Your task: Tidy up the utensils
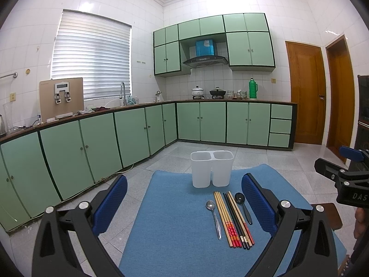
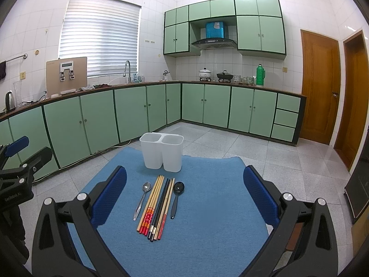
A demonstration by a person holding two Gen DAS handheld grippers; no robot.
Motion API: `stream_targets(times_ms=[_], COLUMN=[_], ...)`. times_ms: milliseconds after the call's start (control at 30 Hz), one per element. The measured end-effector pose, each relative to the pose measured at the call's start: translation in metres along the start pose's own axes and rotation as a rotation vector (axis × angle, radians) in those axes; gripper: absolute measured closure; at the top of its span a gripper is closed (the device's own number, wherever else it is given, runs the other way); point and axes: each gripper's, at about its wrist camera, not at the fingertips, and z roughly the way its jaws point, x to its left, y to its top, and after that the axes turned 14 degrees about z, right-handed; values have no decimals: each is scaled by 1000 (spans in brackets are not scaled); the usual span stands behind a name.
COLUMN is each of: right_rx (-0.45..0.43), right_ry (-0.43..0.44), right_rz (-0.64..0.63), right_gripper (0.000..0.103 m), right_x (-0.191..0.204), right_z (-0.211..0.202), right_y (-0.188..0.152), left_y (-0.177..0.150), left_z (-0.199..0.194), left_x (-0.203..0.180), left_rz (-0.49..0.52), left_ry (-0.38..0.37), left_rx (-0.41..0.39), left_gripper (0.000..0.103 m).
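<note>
Both grippers, left & right, fingers wide apart, holding nothing. Chopsticks + 2 spoons just in front of white 2-bin holder. Risk: packed sticks, pinch grabs several or scatters them.

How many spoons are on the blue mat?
2: a silver spoon left of the chopsticks, a black spoon right of them. The holder's inside isn't fully visible.

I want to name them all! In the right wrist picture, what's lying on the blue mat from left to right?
Metal spoon → chopsticks with red-patterned ends → black chopsticks → light chopsticks with plain red ends → black spoon.
</note>
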Motion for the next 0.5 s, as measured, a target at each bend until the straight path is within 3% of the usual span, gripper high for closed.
stream_targets(times_ms=[500], right_rx=[0], right_ry=[0], right_rz=[1], right_gripper=[5], right_x=[-1], right_z=[0], right_y=[0], left_y=[0], left_z=[-1], left_x=[-2], left_rz=[1], left_ry=[1], left_rx=[-2], left_gripper=[6])
